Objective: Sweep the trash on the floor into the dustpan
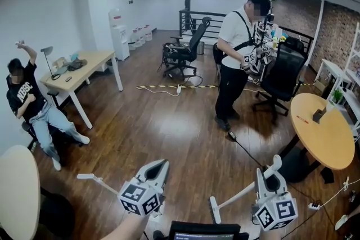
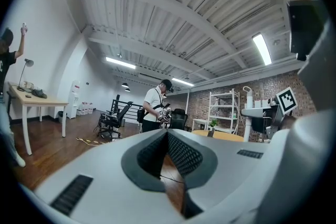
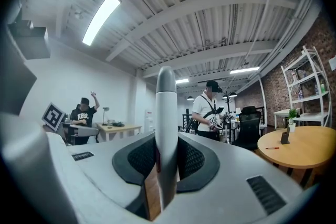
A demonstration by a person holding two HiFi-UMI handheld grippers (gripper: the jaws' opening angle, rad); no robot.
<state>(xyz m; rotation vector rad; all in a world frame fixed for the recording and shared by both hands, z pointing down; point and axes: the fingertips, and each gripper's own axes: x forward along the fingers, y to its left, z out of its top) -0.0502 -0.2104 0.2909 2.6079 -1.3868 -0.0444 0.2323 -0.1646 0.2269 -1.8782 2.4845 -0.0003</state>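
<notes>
My right gripper is low at the right of the head view, shut on a white upright handle. The handle's rounded top pokes above the jaws. Its lower end and the tool it belongs to are hidden. My left gripper is low at the left, jaws together, with only wooden floor showing past them. One thin white rod sticks out left of the left gripper, and another sits left of the right one. Neither a dustpan tray nor any trash shows.
A person stands mid-room by a black office chair. A black cable runs across the floor towards me. A round wooden table is at the right. At the left are a seated person, a desk and a pale round tabletop.
</notes>
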